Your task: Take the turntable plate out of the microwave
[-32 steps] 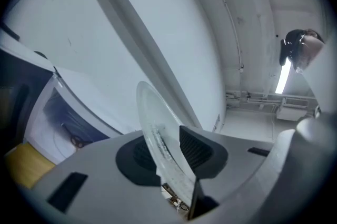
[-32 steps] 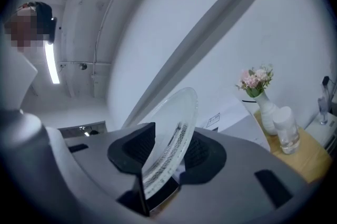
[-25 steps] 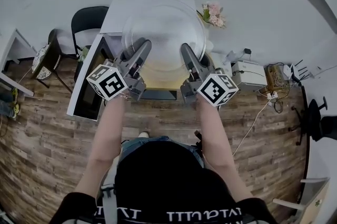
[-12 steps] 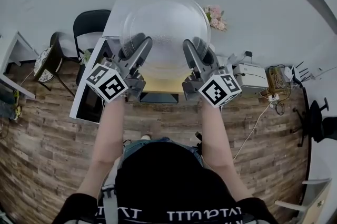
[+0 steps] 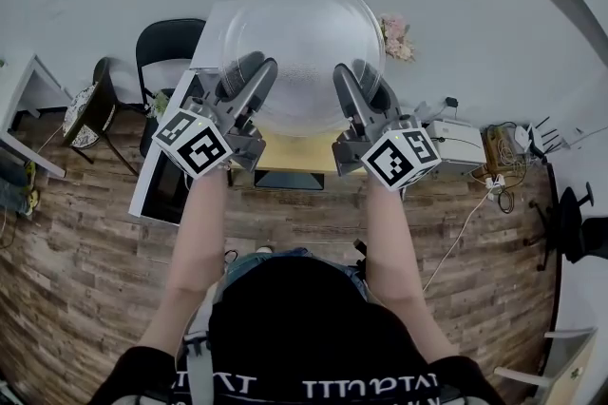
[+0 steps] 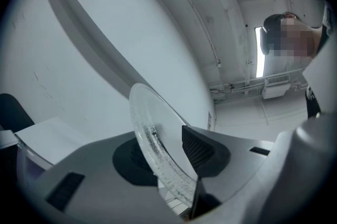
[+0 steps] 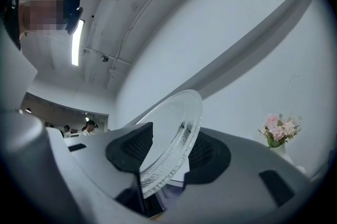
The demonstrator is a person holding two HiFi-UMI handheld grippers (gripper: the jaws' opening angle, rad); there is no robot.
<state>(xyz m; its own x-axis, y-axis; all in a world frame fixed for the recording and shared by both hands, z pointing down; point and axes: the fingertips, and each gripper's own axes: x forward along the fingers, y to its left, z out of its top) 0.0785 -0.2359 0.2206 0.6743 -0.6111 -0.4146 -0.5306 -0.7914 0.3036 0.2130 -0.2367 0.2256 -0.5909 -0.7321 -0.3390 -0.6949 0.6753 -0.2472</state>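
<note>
We are holding the round clear glass turntable plate (image 5: 302, 51) up in the air, clear of the white microwave (image 5: 207, 42), with one tool on each side. The left gripper (image 5: 255, 75) is clamping its jaws on the plate's near-left rim, and the right gripper (image 5: 350, 82) is clamping its jaws on the near-right rim. In each gripper view the ribbed glass edge is sitting pinched between the two dark jaws. The plate is reaching away beyond both pairs of jaws, and the microwave is standing below them. Its door (image 5: 157, 175) is hanging open to the left of the left jaws. A bunch of pink flowers (image 5: 396, 37) is standing to the right of the right jaws.
</note>
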